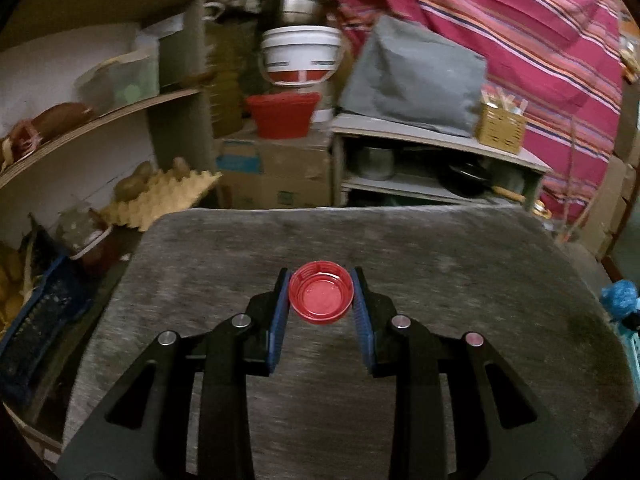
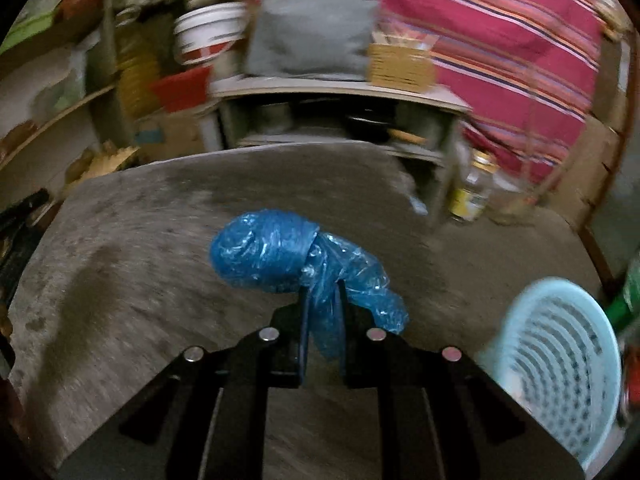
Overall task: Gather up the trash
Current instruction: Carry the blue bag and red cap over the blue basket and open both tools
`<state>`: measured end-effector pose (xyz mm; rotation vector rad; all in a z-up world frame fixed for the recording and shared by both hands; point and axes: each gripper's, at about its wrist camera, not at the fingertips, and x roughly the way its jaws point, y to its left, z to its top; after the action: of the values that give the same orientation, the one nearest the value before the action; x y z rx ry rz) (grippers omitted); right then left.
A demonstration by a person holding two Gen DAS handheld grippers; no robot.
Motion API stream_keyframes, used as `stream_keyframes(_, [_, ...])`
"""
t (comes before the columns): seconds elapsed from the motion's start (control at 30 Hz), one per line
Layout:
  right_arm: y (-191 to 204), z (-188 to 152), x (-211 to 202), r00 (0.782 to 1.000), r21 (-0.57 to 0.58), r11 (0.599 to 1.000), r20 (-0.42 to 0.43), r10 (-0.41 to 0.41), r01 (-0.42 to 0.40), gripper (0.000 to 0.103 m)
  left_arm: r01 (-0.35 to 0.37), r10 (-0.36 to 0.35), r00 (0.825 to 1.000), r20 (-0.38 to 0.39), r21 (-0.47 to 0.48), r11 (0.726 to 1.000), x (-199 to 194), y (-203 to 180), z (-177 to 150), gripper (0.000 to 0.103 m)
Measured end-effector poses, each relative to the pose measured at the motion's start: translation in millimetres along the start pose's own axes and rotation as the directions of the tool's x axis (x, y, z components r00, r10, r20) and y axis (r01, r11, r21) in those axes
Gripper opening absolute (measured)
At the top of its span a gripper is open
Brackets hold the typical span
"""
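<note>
Two grippers show here, one to each view, and each has a piece of trash between its fingers.

From the left wrist, the left gripper (image 1: 321,280) has its blue pads (image 1: 282,300) closed partway onto a red bottle cap (image 1: 321,293). The cap sits open side up, pinched at its left and right rim near the fingertips, above a grey stone table (image 1: 440,264). Past the far edge of the table stand cardboard boxes (image 1: 276,168), a red tub (image 1: 283,114) with a white bucket (image 1: 301,54) above it, and a low shelf unit (image 1: 436,140) with a grey cover (image 1: 416,80) and a small woven basket (image 1: 502,128) on top. An egg tray (image 1: 160,196) lies on shelves at the left. A striped pink cloth (image 1: 520,32) hangs at the right.

From the right wrist, the right gripper (image 2: 322,286) is closed almost fully on a crumpled blue plastic bag (image 2: 280,252). The pads clamp a thin twisted part of the bag, while its bulky knotted end sticks out beyond the fingertips to the left, over the same table (image 2: 140,240). A pale blue laundry-style basket (image 2: 560,364) lies low at the right, near the gripper but apart from it. A glass jar (image 2: 474,188) stands beyond the table's right corner. This view is blurred.
</note>
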<state>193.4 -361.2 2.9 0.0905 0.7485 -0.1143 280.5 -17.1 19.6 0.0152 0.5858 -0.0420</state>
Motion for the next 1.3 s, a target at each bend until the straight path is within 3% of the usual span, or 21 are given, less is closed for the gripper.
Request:
stream_keyframes(0.27, [-113,-29,-42,0.987,0.126,0.98,0.015,-0.159,0.156,0.012,0.085,-0.084,0.996,-0.02,0.103,0.991,-12,-87,-20,0.029])
stream_keyframes(0.57, [-198,-57,-59,0.974,0.198,0.954,-0.005,-0.227,0.223,0.012,0.148,-0.146,0.989,-0.021,0.198,0.969,-39,-177,-34,0.029])
stream_keyframes(0.67, [-220,-63,-65,0.972,0.225,0.947,-0.004,-0.235,0.23,0.012,0.194,-0.19,0.981,-0.039,0.187,0.963,-45,-203,-39,0.029])
stream_keyframes(0.9, [-253,-77,-72,0.97,0.284,0.93,-0.001,-0.241,0.232,0.012,0.253,-0.255,0.967,-0.029,0.276,0.927,-72,-280,-54,0.029])
stream_keyframes(1.3, [-270,-82,-55,0.974,0.329,0.919,-0.014,-0.226,0.218,0.012,0.389,-0.4,0.916,-0.037,0.33,0.86,-97,-392,-71,0.029])
